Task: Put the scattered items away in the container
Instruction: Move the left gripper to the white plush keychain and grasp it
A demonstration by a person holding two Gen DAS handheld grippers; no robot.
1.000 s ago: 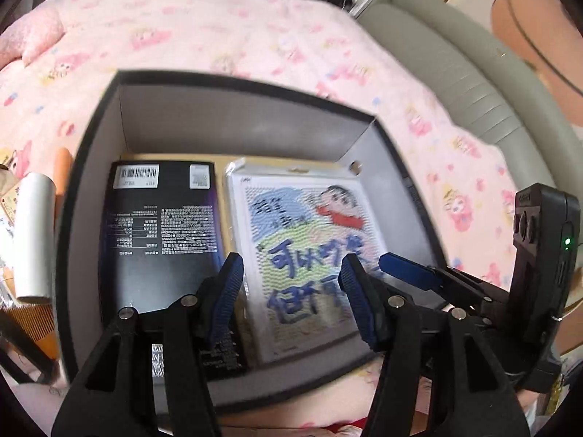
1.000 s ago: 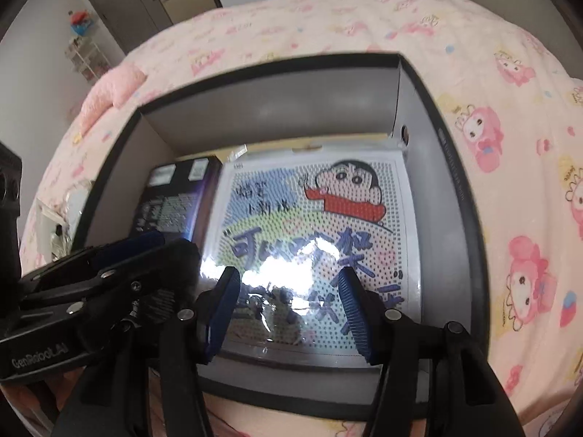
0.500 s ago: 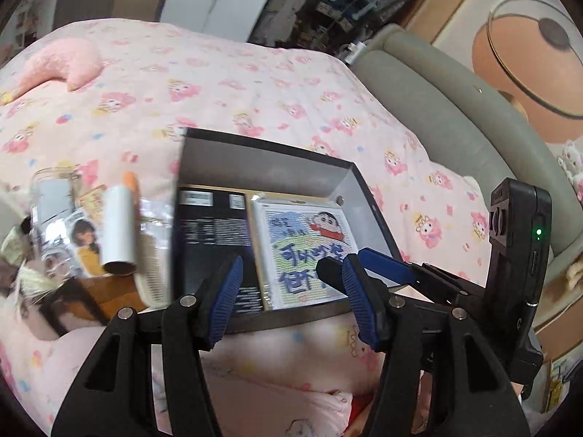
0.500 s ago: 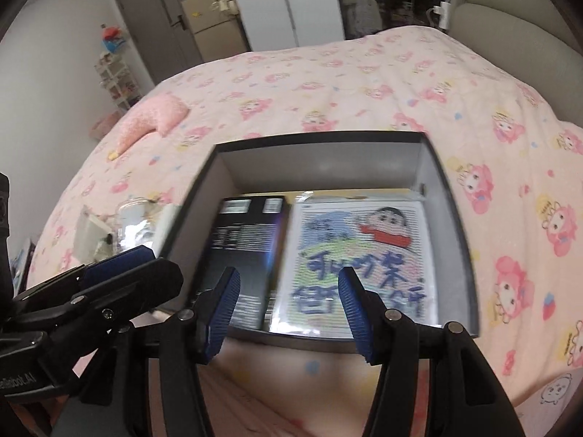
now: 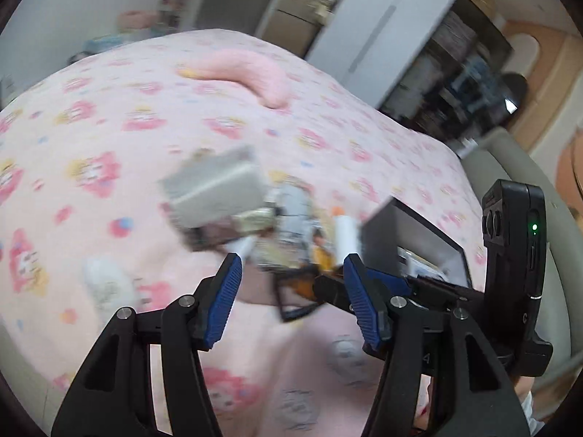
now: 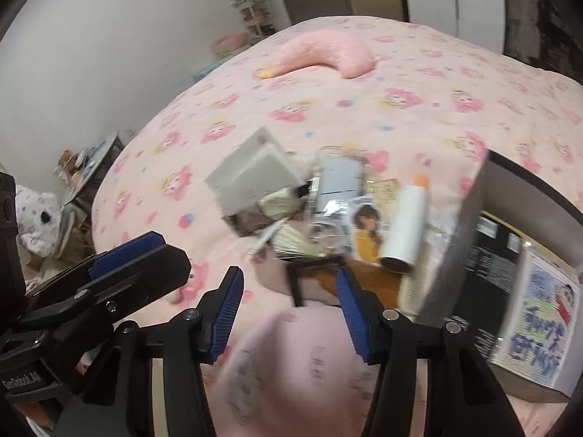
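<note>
Left gripper [image 5: 291,291] gapes wide, empty; right gripper [image 6: 289,298] is closing, empty; the pile [image 6: 328,211] lies ahead, untouched.

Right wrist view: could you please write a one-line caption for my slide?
Empty right claw, closing, faces scattered items on the pink bedspread: white roll, grey box; the container sits at right.

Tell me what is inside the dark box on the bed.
In the dark box: a black printed package beside a cartoon bead-art pack. The near wall and frame edge hide the rest; anything beneath them cannot be seen.
</note>
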